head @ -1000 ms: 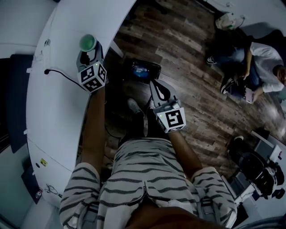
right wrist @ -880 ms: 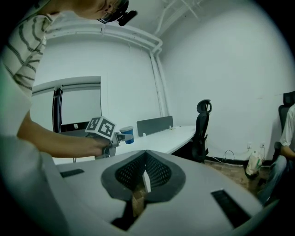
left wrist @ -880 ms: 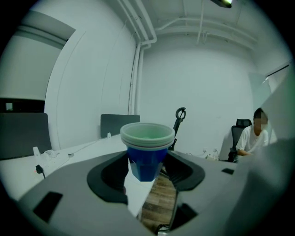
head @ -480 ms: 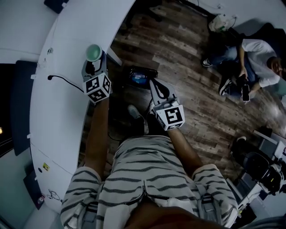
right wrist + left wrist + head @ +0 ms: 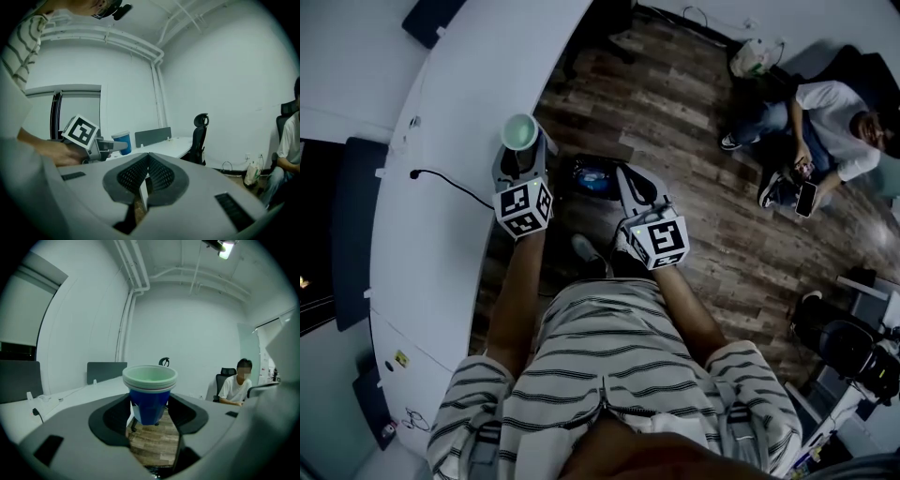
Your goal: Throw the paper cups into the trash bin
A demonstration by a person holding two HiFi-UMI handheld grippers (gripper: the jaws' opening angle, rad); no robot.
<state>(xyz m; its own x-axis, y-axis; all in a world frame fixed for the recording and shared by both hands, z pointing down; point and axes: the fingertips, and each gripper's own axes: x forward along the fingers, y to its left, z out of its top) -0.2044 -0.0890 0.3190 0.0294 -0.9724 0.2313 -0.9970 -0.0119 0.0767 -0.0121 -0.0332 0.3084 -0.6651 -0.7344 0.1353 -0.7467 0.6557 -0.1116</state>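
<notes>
– Where are the paper cups (image 5: 150, 397)?

– In the left hand-held gripper (image 5: 149, 417). Its jaws stand wide and press on the blue sides low down, and the cups sit upright with the mouth up. Several rims lie stacked at the top, so it is more than one cup. I can't count them.

– Over the desk (image 5: 459, 112) or past it?

– Right at its curved edge in the head view. The left gripper view shows floorboards through the gap under the cups, but the jaws cut off everything lower.

– And the right hand-held gripper (image 5: 147, 161)?

– Its ribbed pads meet and nothing is between them. In the head view it hangs in front of the person's striped shirt, to the right of the left one.

– Can you see the trash bin (image 5: 581, 183)?

– Only partly. It is a dark box on the wood floor (image 5: 694, 122), just beside the desk, between the two grippers. The right gripper covers its right side. Something blue lies inside it, too dim to name.

– Anything else?

– A black cable (image 5: 450, 180) runs across the desk toward the left arm, which hides its end. A seated person (image 5: 825, 103) is well apart at the upper right, bent over a phone. From the right gripper view an office chair (image 5: 200, 136) stands at the desk's far end.
</notes>
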